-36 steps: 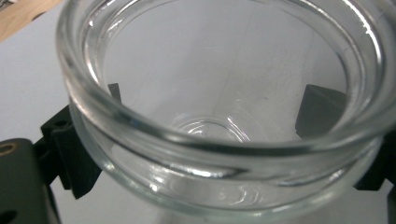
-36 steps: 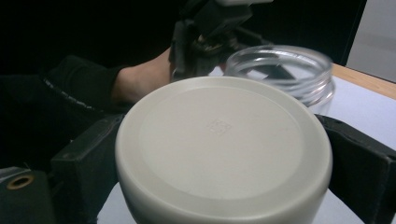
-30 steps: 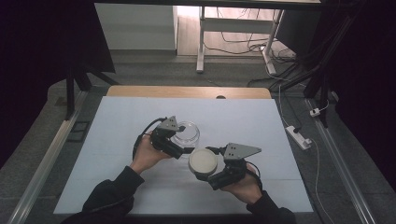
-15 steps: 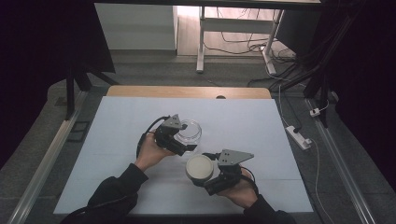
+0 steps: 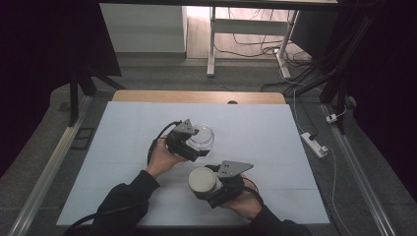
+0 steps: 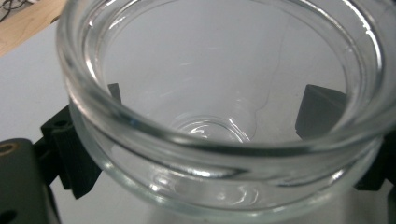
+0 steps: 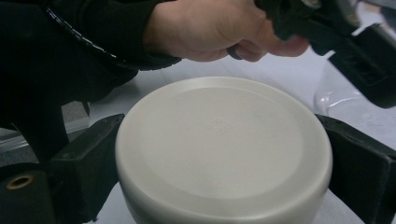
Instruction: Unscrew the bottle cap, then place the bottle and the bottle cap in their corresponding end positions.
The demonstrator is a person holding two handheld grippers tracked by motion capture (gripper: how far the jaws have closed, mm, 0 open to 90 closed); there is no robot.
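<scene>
- A white-topped table [image 5: 275,132] with a bare wooden strip along its far edge stands on grey flooring in a dim room.
- Beyond the table, a white desk frame [image 5: 212,39] stands over loose cables, and a white power strip [image 5: 314,143] lies on the floor at the table's right.
- The person's dark sleeves enter from the bottom of the high view; the body is cut off by the frame edge.
- In the left gripper view, the clear glass jar [image 6: 224,116] sits so close that its rim runs off the frame on three sides; the left gripper's [image 6: 205,140] fingers [image 6: 70,154] appear partly through the glass.
- The left gripper [image 5: 194,146] holds the glass jar [image 5: 201,137] near the table's centre, its fingers pinching the jar from either side.
- The right gripper [image 5: 209,184] grips a round off-white lid [image 5: 201,180] nearer the person, just beside the jar but apart from it.
- In the right gripper view, the right gripper's [image 7: 224,158] fingers [image 7: 88,163] press against opposite sides of the lid [image 7: 224,149], with the left hand [image 7: 210,28] beyond it.
</scene>
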